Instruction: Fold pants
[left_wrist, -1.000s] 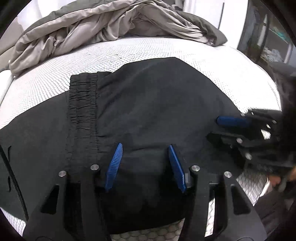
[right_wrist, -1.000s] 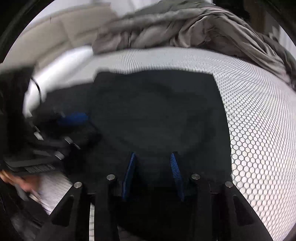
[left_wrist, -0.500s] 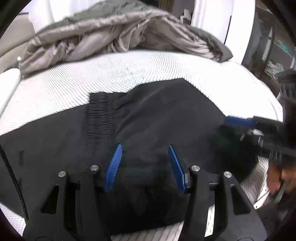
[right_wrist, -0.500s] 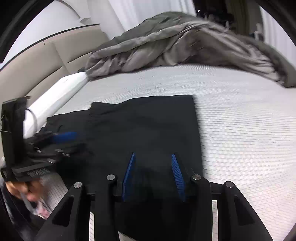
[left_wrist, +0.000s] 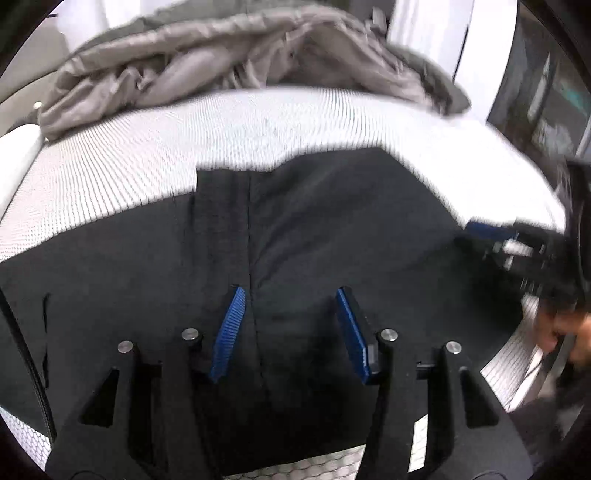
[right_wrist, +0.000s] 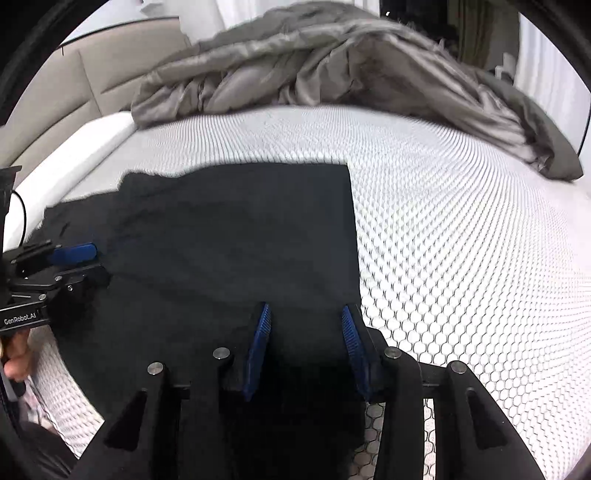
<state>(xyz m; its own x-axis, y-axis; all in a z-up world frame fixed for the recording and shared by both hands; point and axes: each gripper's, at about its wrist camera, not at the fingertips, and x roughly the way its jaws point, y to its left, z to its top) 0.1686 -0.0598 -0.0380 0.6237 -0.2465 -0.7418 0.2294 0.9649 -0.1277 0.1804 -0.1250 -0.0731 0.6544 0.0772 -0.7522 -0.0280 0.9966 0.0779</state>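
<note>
I've got one pair of black pants (left_wrist: 332, 229) spread flat on the bed (right_wrist: 461, 240), and both claws sit at its near edge. From the left wrist camera, my left claw (left_wrist: 291, 325) hangs over the pants with its blue pads (left_wrist: 231, 328) standing apart; dark cloth fills the gap, but I cannot tell whether the pads press on it. The gathered waistband (left_wrist: 221, 206) runs straight away from the pants' near edge, just left of this claw. From the right wrist camera, my right claw (right_wrist: 306, 343) is at the pants' right-hand corner, jaws apart too, black fabric between the pads (right_wrist: 260, 343); again I cannot tell if it is gripped.

The left view gives me the waistband; the right view does not make it out. The right view gives me the pants' straight right edge against the honeycomb mattress cover, plus the beige headboard (right_wrist: 96, 74) beyond the pants. Each view catches the other claw at the pants' side, and a bit of the person's hand (right_wrist: 16, 354) behind it.

Count: one pants, two claws, one rumpled grey duvet (right_wrist: 332, 74) heaped past the pants' far edge.
</note>
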